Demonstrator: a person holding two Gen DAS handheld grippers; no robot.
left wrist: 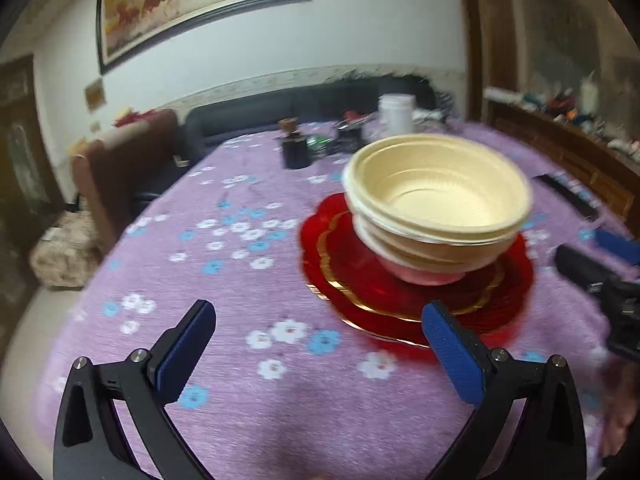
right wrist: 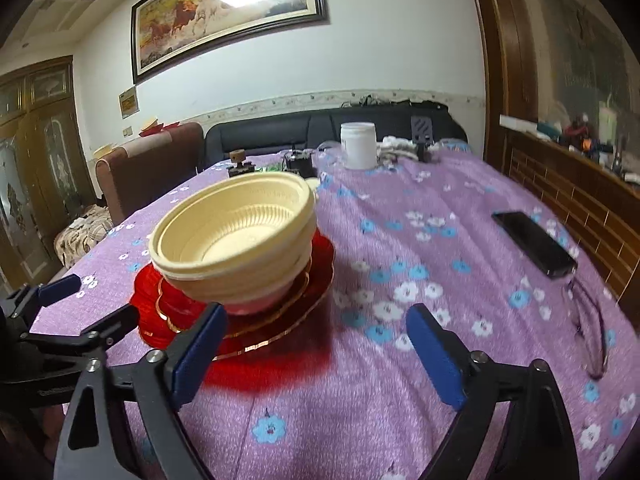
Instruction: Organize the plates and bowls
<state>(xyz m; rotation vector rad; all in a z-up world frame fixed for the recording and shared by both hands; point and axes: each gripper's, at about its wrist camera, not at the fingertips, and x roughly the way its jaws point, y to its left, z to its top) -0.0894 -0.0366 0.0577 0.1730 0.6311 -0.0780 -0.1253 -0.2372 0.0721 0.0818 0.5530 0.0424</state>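
While both tools hang over the table, this is how things lie.

Writing: faint embossed lettering runs along the top bowl's inner rim in the right wrist view, too blurred to read; the painting (right wrist: 228, 16) bears small characters near its upper edge, also unreadable.

Bowls (left wrist: 436, 208): cream plastic, ribbed inside, nested in a stack that leans a little; the lowest one looks pinkish-white.

Plates (left wrist: 344, 264): glossy red with scalloped gold-trimmed rims, stacked; the bowls stand on them.

Place: plates and bowls sit toward the middle of the table (left wrist: 240, 360), which wears a purple cloth with white and blue flowers.

Left gripper (left wrist: 318, 354): blue pads spread wide, nothing between them, over the cloth near the table's near edge; its right pad overlaps the plates' rim in the view, contact cannot be told.

Right gripper (right wrist: 318, 356): spread wide, empty, its left pad just before the plates' near rim.

Phone (right wrist: 534, 242): black, flat near the right edge.

Jar (right wrist: 359, 145): white, at the far edge.
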